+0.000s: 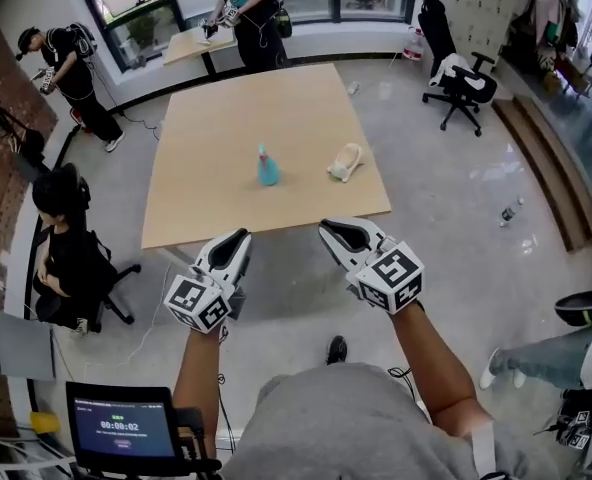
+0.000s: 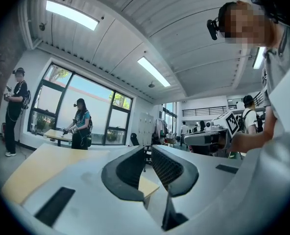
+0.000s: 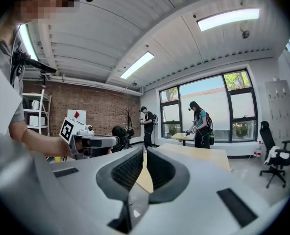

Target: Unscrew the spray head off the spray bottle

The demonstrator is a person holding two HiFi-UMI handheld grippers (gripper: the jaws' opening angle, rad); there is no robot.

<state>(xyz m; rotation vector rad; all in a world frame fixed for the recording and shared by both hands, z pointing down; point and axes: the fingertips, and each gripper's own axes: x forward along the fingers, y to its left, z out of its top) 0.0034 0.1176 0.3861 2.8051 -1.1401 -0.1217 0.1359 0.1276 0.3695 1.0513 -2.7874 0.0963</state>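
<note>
A small blue spray bottle (image 1: 267,167) stands upright near the middle of the light wooden table (image 1: 216,198). A cream-coloured object (image 1: 345,162) lies on the table to its right; I cannot tell what it is. Both grippers hang in the air in front of the table's near edge, well short of the bottle. My left gripper (image 1: 240,236) (image 2: 147,149) is shut with only a thin slit between its jaws and nothing in it. My right gripper (image 1: 328,228) (image 3: 144,151) is shut and empty too. Neither gripper view shows the bottle.
A seated person (image 1: 66,253) is left of the table. Two standing people (image 1: 76,73) (image 1: 248,13) work by a small table (image 1: 191,40) at the windows. A black office chair (image 1: 461,78) stands at the back right, and a screen (image 1: 123,428) at the lower left.
</note>
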